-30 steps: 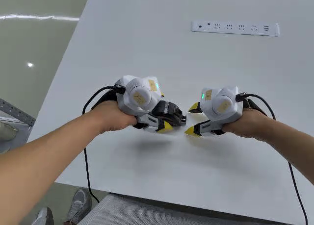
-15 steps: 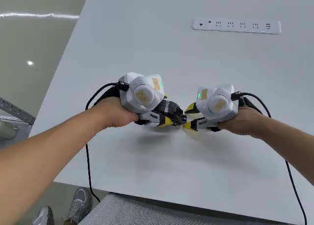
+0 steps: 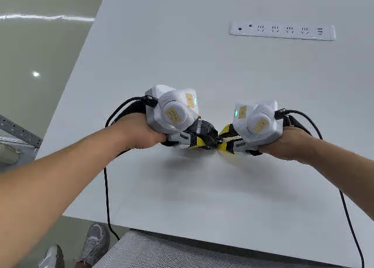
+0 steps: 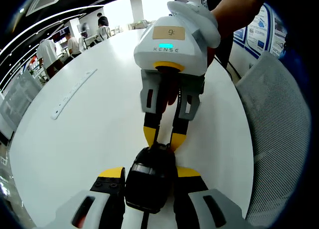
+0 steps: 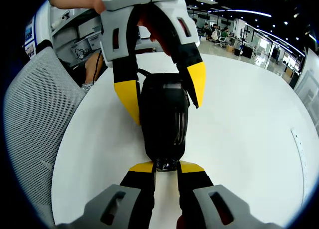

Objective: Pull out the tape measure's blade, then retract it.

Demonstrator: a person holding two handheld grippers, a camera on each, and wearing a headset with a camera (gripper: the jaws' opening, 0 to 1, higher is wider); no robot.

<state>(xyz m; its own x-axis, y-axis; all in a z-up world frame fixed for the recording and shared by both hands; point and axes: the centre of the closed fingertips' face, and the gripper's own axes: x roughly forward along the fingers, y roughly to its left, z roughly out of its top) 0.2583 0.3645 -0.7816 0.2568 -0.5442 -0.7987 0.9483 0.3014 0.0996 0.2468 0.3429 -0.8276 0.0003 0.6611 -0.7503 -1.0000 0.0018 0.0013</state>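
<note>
In left hand-held gripper (image 4: 150, 172), tape measure (image 5: 163, 116)

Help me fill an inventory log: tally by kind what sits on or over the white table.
Tape measure: 1
Power strip: 1
Tongs: 2, left tongs and right tongs
Total: 4

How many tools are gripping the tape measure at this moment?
2. The left tool clamps the black tape measure by its sides; the right tool faces it, tips pinched on the case's front end.
</note>
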